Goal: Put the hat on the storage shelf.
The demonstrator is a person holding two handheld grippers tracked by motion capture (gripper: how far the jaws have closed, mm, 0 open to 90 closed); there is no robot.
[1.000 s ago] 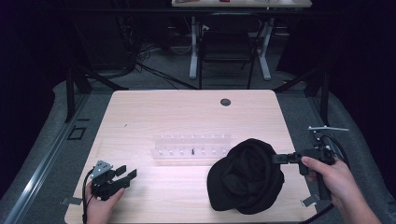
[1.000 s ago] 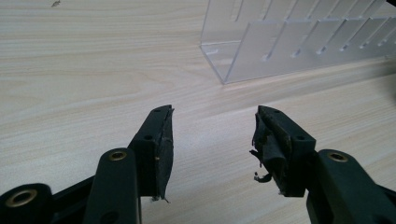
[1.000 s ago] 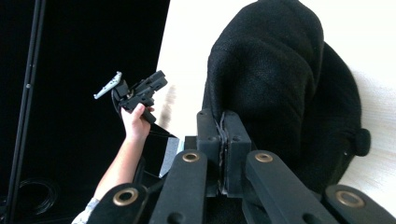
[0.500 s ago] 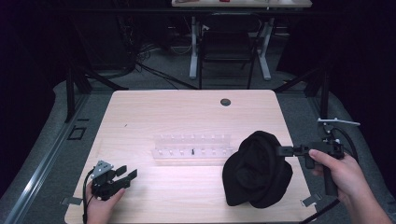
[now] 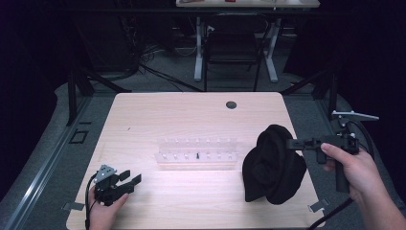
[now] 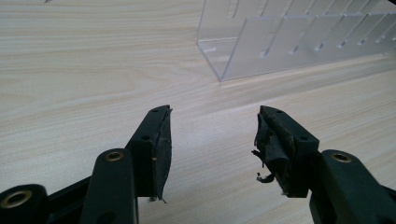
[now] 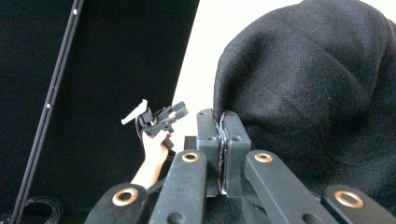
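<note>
Right gripper [image 5: 293, 143] pinching edge of black woollen knit hat [image 5: 271, 165], lower right of frame, hanging it to unfold; left gripper [image 5: 133, 178] resting spread-jawed, empty, lower left, waiting beside clear acrylic slotted rack [image 5: 197, 152].

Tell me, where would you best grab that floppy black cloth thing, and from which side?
By its thin edge, probably from the table's right side, as the right gripper does now: its jaws are shut on a fold of the black cloth. The cloth is soft and bulky, so pinching a rim likely works better than spanning the lump.
</note>
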